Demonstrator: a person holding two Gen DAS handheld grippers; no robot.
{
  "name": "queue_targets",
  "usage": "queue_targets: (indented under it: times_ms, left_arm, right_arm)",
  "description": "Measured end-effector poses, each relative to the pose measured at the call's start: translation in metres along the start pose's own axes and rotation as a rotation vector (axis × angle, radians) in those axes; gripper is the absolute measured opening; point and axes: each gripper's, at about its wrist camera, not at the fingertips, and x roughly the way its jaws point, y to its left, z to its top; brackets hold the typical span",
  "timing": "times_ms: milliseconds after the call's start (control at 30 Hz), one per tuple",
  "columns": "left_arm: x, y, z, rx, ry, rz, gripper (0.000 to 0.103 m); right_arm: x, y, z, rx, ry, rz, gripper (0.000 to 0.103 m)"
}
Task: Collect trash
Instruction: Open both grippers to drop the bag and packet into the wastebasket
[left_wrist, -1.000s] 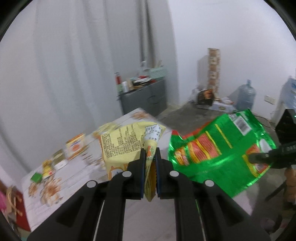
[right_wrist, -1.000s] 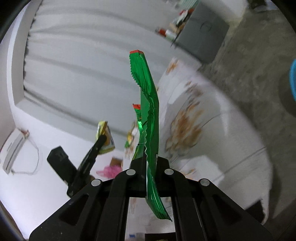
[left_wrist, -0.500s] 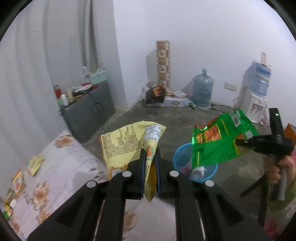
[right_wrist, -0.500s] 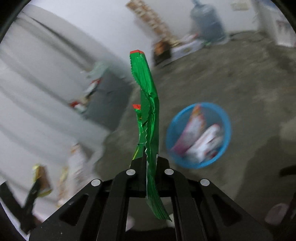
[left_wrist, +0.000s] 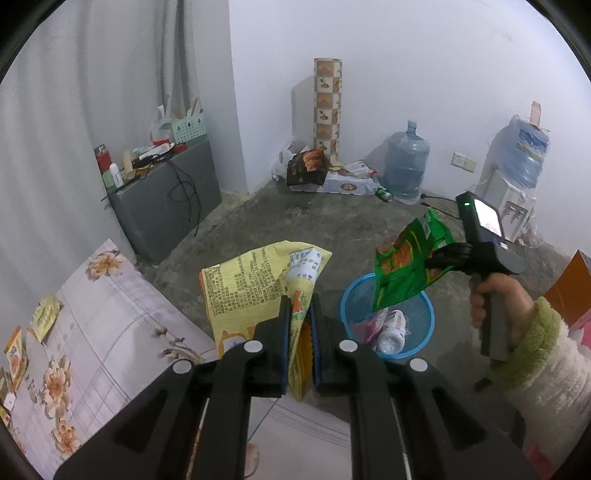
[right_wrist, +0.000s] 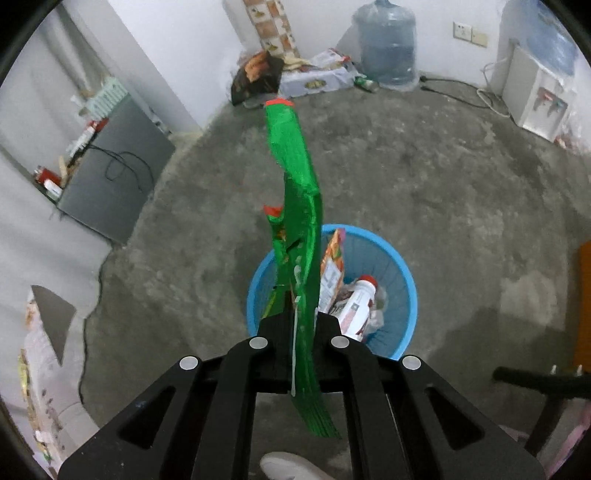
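Now both hands are arriving over the blue bin (right_wrist: 402, 273) from the table; right gripper (right_wrist: 301, 325) is starting to part around the green wrapper (right_wrist: 299, 192), while left gripper (left_wrist: 297, 321) is pinching the yellow wrapper (left_wrist: 251, 280) beside it.

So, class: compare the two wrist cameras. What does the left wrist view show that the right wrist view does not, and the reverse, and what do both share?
Left wrist only: the left gripper clamping a yellow wrapper, and the person's hand holding the right gripper.

Right wrist only: a white shoe tip at the bottom edge.

Both: the green wrapper between the right gripper's opening jaws, above the blue bin, which holds a white bottle.
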Motion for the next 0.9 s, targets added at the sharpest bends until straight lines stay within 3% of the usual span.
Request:
queue_targets:
  times_ms: [133, 233, 367, 467, 600, 900]
  left_arm:
    - [0.003, 0.001, -0.003, -0.006, 0.011, -0.008, 0.009]
    - [0.003, 0.002, -0.008, -0.010, 0.021, -0.010, 0.009]
    - [0.001, 0.006, -0.011, -0.026, 0.036, -0.013, 0.010]
    - [0.000, 0.008, -0.012, -0.028, 0.042, -0.005, 0.010]
    - [0.000, 0.006, -0.009, -0.029, 0.044, -0.006, 0.010]
    - [0.013, -0.018, 0.000, -0.003, 0.053, -0.058, 0.010]
  right_arm:
    - [0.026, 0.023, -0.002, 0.002, 0.053, -0.038, 0.008]
    - [0.036, 0.037, -0.012, 0.001, 0.057, -0.062, 0.018]
    - [0.047, 0.058, -0.017, -0.035, 0.038, -0.051, 0.050]
    - [0.046, 0.064, -0.026, -0.086, 0.015, -0.034, 0.058]
    - [0.040, 0.038, -0.027, -0.007, 0.001, 0.000, 0.058]
    - [-0.017, -0.081, -0.035, 0.261, -0.135, 0.163, 0.059]
